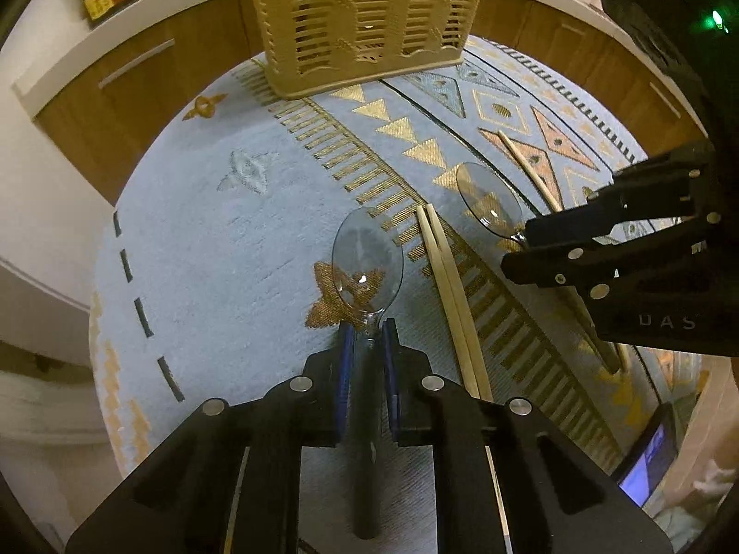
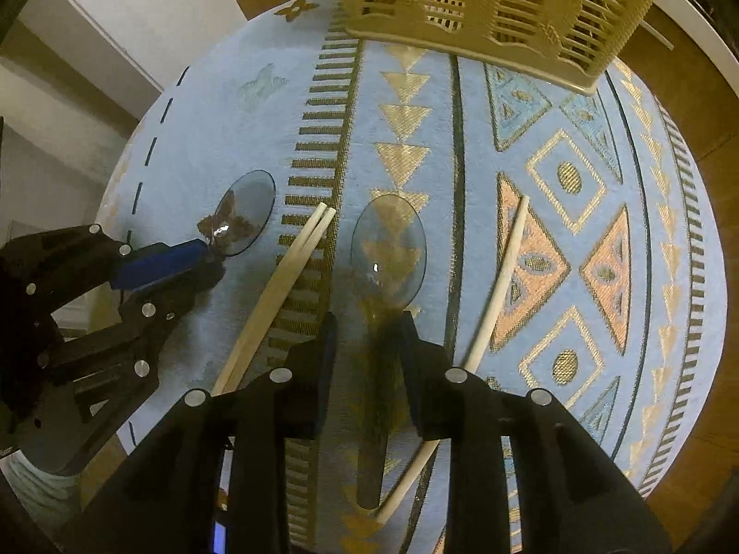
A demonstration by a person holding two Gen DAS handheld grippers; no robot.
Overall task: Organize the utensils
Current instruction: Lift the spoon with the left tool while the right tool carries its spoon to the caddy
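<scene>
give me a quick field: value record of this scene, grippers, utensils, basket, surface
left gripper: shut on left spoon at its neck, bowl pointing forward
right gripper: straddles right spoon handle, gap visible on both sides, not clamped
chopstick pair: lying side by side between the two spoons
single chopstick: lying right of right spoon, apart from the pair
basket: slatted beige, at the far edge, contents not visible
surface: round table with blue patterned cloth

Basket (image 1: 365,23) top beyond the frame edge; single chopstick's (image 2: 499,286) near stretch behind the right gripper (image 2: 367,323)
</scene>
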